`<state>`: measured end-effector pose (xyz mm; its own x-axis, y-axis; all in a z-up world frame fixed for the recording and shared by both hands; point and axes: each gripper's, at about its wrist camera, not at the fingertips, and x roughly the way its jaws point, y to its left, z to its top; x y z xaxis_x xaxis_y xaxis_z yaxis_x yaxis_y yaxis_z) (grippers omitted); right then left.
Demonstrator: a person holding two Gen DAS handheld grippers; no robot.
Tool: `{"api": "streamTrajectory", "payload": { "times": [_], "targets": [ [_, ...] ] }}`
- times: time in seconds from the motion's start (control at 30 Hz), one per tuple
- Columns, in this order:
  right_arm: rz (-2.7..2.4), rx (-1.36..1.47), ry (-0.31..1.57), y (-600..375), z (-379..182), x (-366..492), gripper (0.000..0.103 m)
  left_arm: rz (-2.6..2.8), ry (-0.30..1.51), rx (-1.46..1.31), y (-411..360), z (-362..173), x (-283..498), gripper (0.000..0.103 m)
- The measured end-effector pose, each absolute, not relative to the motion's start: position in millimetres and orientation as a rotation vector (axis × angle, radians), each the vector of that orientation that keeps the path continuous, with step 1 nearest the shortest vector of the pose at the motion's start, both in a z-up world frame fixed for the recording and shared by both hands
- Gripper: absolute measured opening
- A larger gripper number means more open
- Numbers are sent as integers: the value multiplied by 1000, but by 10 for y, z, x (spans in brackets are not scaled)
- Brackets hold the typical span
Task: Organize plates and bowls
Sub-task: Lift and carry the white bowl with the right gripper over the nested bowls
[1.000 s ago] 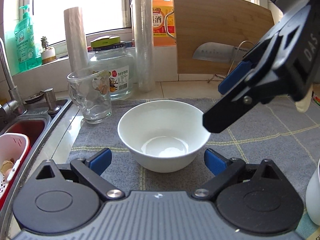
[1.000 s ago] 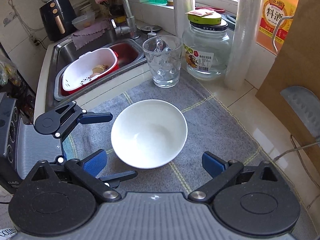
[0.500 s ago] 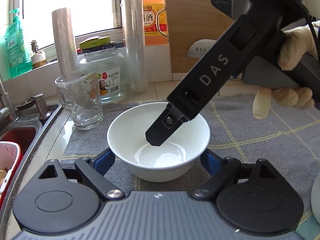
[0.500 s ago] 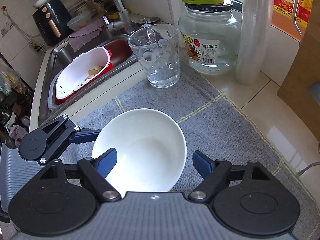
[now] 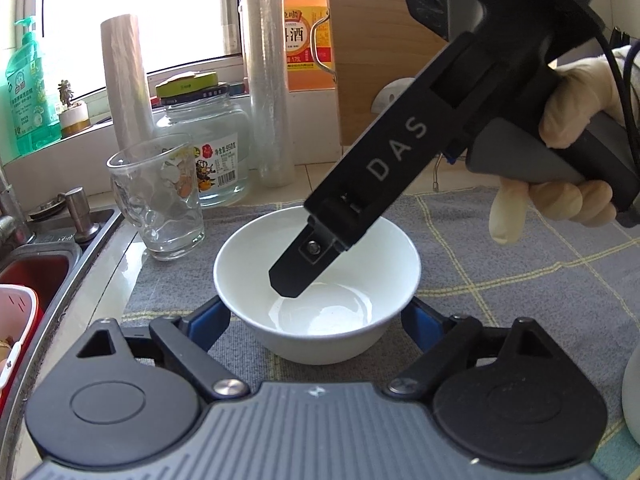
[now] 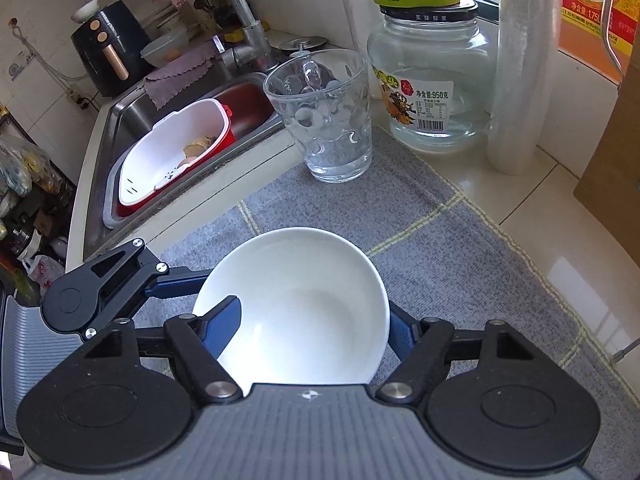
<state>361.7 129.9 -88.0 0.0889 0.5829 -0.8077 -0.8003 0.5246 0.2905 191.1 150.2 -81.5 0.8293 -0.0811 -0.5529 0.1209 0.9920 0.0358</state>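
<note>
A white bowl (image 5: 320,332) (image 6: 304,304) stands on the grey checked mat (image 5: 520,264). My left gripper (image 5: 314,314) reaches it from the near side. Its blue pads (image 5: 208,320) press the outer wall left and right, so it is shut on the bowl. One of its fingers (image 6: 176,282) also shows at the left of the right wrist view. My right gripper (image 6: 314,312) comes down steeply from the right in a gloved hand (image 5: 568,112). It has one finger (image 6: 224,320) inside the bowl and the other outside against the wall, shut on the bowl.
A glass mug (image 6: 328,120) and a lidded glass jar (image 6: 432,80) stand just behind the bowl. Film rolls (image 5: 268,80) and a wooden cutting board (image 5: 380,60) line the back wall. The sink at left holds a red and white strainer basket (image 6: 176,152). A white vessel (image 5: 632,396) sits at the right edge.
The right gripper came down from above the mat, put one finger into the bowl and narrowed its jaws. The left gripper's pads drew in against the bowl's sides. The bowl stayed put.
</note>
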Motion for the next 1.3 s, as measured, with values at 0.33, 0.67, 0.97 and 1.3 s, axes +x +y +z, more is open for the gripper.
{"api": "streamTrajectory", "payload": {
  "times": [0.33, 0.67, 0.97, 1.3],
  "targets": [
    [1043, -231, 1067, 1236, -812, 3554, 79, -123, 599, 98, 1469, -745, 1855, 92],
    [1041, -199, 1058, 1013, -551, 3239, 79, -159, 613, 138, 1325, -486, 1596, 92],
    [1034, -192, 1033, 767, -321, 2831, 79, -203, 604, 156, 1167, -316, 1230, 92],
    [1037, -180, 982, 528, -128, 2383, 80, -232, 597, 152, 986, -109, 890, 92]
  ]
}}
